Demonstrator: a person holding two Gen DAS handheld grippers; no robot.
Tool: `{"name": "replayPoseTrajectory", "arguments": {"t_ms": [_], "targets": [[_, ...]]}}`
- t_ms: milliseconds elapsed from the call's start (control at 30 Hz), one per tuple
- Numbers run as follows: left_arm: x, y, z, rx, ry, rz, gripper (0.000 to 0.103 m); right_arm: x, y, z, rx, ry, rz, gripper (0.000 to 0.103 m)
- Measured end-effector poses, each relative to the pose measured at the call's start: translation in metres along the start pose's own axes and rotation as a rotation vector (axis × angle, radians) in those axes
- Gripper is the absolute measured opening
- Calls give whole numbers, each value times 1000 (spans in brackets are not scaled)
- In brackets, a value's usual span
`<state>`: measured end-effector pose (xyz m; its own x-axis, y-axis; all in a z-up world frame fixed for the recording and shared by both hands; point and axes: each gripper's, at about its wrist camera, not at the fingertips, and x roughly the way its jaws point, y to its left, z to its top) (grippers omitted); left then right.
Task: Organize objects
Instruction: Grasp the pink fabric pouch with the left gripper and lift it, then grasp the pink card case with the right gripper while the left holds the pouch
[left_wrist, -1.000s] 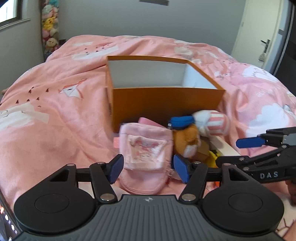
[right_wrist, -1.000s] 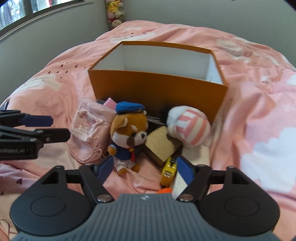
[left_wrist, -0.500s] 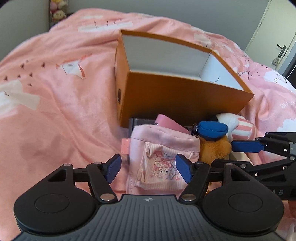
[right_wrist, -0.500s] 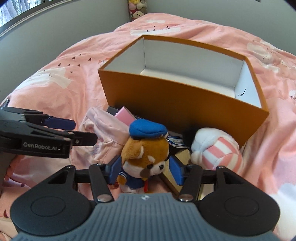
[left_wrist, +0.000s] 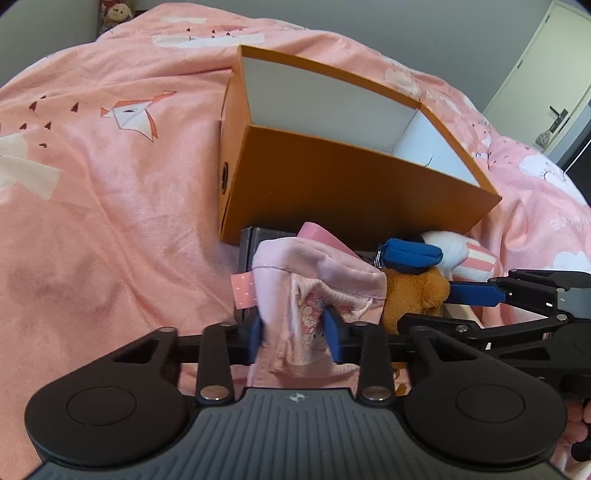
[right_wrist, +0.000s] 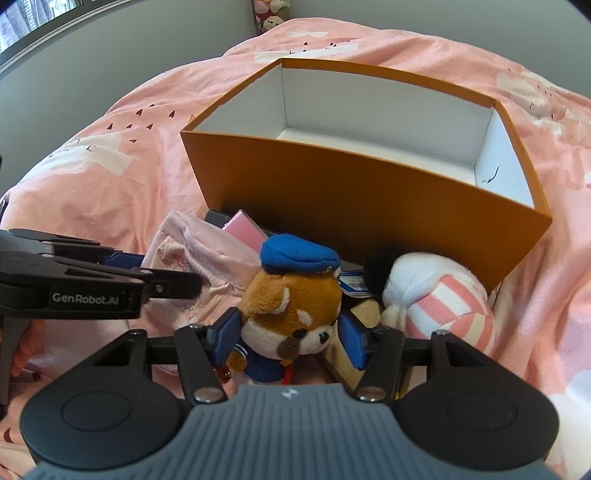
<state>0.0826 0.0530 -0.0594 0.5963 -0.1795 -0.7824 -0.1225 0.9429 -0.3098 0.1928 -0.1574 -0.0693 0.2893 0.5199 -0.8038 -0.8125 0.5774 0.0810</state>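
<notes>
A soft pale-pink fabric pouch with a cartoon print (left_wrist: 317, 295) sits bunched on the pink patterned bedspread (left_wrist: 110, 192), just in front of the open orange cardboard box with a white interior (left_wrist: 354, 184). The left gripper (left_wrist: 295, 332) pinches the pouch's lower half between its blue fingers (left_wrist: 255, 334). Beside it, a brown plush dog in a blue cap and sailor outfit (right_wrist: 295, 306) stands between the right gripper's (right_wrist: 290, 332) fingers, both pads pressed against its head. A pink-and-white striped plush (right_wrist: 443, 306) lies alongside, touching the box.
</notes>
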Motion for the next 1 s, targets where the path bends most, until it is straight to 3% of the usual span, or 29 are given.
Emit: {"name": "replayPoseTrajectory", "arguments": {"t_ms": [100, 267, 400, 667, 767, 900, 1000], "targets": [[-12, 0, 0, 0, -30, 7, 25, -3, 2, 3, -21, -6, -11, 60], [-35, 1, 1, 7, -105, 60, 23, -21, 8, 11, -51, -70, -34, 60], [-52, 8, 6, -4, -165, 108, 23, -35, 17, 18, -59, -119, 19, 59], [-65, 26, 6, -33, -220, 203, 23, -22, 50, 35, -116, -61, 139, 58], [-66, 32, 5, -55, -219, 200, 23, -4, 60, 37, -94, -5, 155, 58], [-63, 37, 3, -65, -217, 194, 23, 20, 67, 32, -24, 58, 90, 60], [-61, 41, 3, -76, -216, 212, 23, 24, 59, 32, 27, 47, 19, 67]]}}
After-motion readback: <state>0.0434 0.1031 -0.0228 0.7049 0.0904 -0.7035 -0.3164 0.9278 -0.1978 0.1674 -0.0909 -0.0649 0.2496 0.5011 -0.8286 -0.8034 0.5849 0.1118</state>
